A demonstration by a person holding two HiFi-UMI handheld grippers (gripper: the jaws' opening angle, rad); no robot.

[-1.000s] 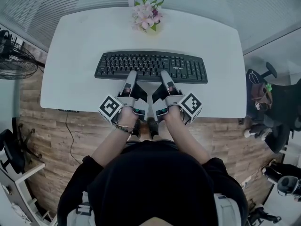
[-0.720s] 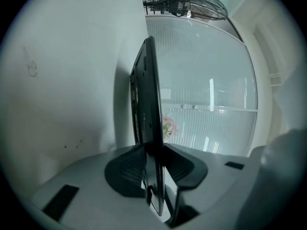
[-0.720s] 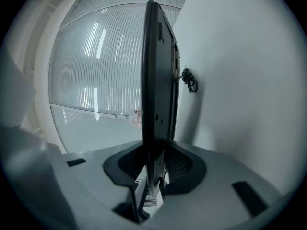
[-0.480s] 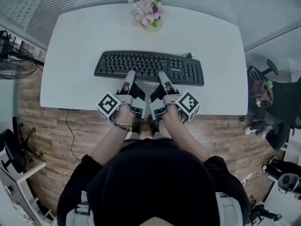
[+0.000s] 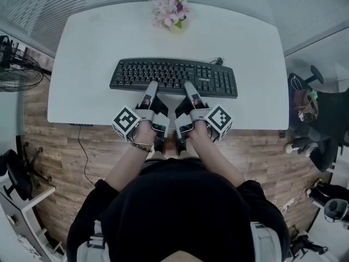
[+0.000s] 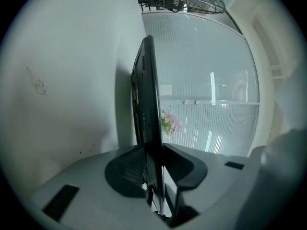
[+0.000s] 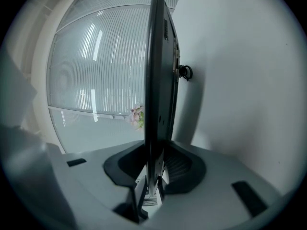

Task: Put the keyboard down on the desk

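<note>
A black plastic keyboard (image 5: 173,76), its near edge clamped between the fingers of the left gripper (image 5: 152,85) and right gripper (image 5: 188,84) side by side, sits low over the white rounded desk (image 5: 92,42) beyond them; lower both evenly, landing it flat.

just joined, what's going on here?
A person holds a gripper in each hand, and both are clamped on the near edge of a black keyboard: the left gripper and the right gripper sit side by side near its middle. The keyboard lies flat and lengthwise over the white desk, with flowers beyond it at the far edge. It is very low, but I can't tell whether it touches the desk. Neither gripper has let go.
</note>
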